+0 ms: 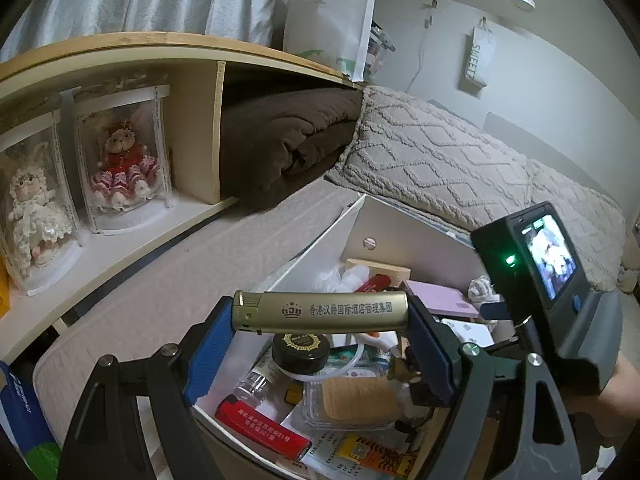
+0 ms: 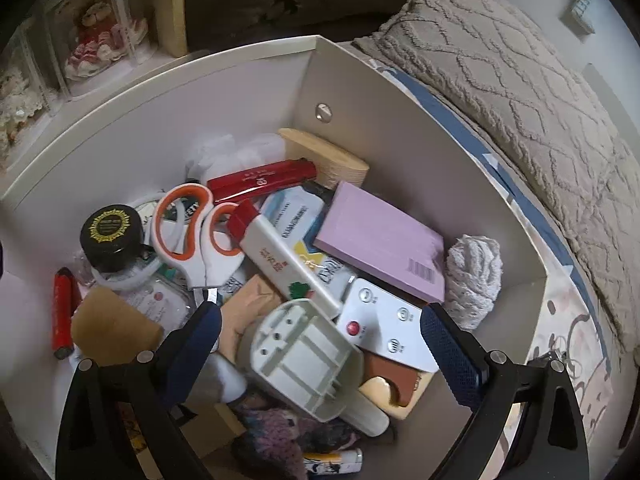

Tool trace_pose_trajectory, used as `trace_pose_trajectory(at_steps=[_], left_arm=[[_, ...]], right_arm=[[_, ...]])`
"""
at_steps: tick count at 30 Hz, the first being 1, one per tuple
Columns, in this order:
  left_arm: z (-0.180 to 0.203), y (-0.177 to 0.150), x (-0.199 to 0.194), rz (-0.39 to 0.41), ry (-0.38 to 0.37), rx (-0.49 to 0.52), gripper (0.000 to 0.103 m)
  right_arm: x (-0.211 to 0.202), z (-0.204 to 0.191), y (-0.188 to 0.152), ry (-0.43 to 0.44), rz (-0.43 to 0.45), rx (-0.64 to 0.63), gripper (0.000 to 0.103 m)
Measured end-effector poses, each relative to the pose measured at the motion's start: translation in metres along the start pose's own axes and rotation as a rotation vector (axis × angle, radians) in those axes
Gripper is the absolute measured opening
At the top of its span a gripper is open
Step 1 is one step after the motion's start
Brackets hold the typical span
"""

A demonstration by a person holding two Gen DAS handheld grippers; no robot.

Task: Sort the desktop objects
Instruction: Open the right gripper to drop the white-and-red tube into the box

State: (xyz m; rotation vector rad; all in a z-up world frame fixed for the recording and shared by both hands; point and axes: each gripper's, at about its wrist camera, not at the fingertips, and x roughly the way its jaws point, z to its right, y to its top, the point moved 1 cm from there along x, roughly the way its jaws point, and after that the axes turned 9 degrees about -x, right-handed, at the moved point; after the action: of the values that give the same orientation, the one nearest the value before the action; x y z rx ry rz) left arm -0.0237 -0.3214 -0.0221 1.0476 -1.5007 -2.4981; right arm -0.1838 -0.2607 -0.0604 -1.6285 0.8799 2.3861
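My left gripper (image 1: 320, 314) is shut on a gold lighter (image 1: 320, 312), held lengthwise between its blue pads (image 1: 212, 344) above a white drawer (image 1: 316, 248) full of small items. In the right wrist view my right gripper (image 2: 320, 326) stands open, pointing down into the same drawer (image 2: 240, 76), with nothing pressed between its pads. Below it lie a grey plastic holder (image 2: 308, 356), a white remote (image 2: 384, 320), a white lighter with a red cap (image 2: 280, 256), orange-handled scissors (image 2: 196, 232), a purple notepad (image 2: 380, 240), a black jar (image 2: 110, 236) and red lighters (image 2: 260, 180).
The other gripper's camera unit (image 1: 548, 256) shows at the right of the left wrist view. A shelf with boxed dolls (image 1: 120, 160) and a folded brown blanket (image 1: 288, 140) stands behind the drawer. A grey patterned bedspread (image 1: 460, 160) lies to the right.
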Motion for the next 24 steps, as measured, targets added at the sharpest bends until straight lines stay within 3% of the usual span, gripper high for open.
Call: trace_pose_trajectory(at_steps=[4, 8, 12, 19, 24], left_arm=[[0.001, 0.002, -0.002, 0.005, -0.012, -0.003, 0.083], [0.002, 0.001, 0.0, 0.004, 0.005, 0.007, 0.084], [-0.003, 0.001, 0.003, -0.003, 0.012, 0.008, 0.084], [0.0, 0.003, 0.001, -0.013, -0.065, -0.011, 0.084], [0.007, -0.001, 0.003, -0.018, -0.043, 0.024, 0.084]], right_arm=[[0.002, -0.01, 0.004, 0.011, -0.014, -0.017, 0.099], [0.009, -0.039, 0.006, -0.02, -0.065, -0.147, 0.099], [0.01, -0.045, 0.003, -0.022, -0.08, -0.189, 0.099], [-0.014, -0.028, -0.007, -0.018, -0.029, -0.137, 0.099], [-0.029, -0.02, -0.025, -0.017, 0.004, -0.111, 0.099]])
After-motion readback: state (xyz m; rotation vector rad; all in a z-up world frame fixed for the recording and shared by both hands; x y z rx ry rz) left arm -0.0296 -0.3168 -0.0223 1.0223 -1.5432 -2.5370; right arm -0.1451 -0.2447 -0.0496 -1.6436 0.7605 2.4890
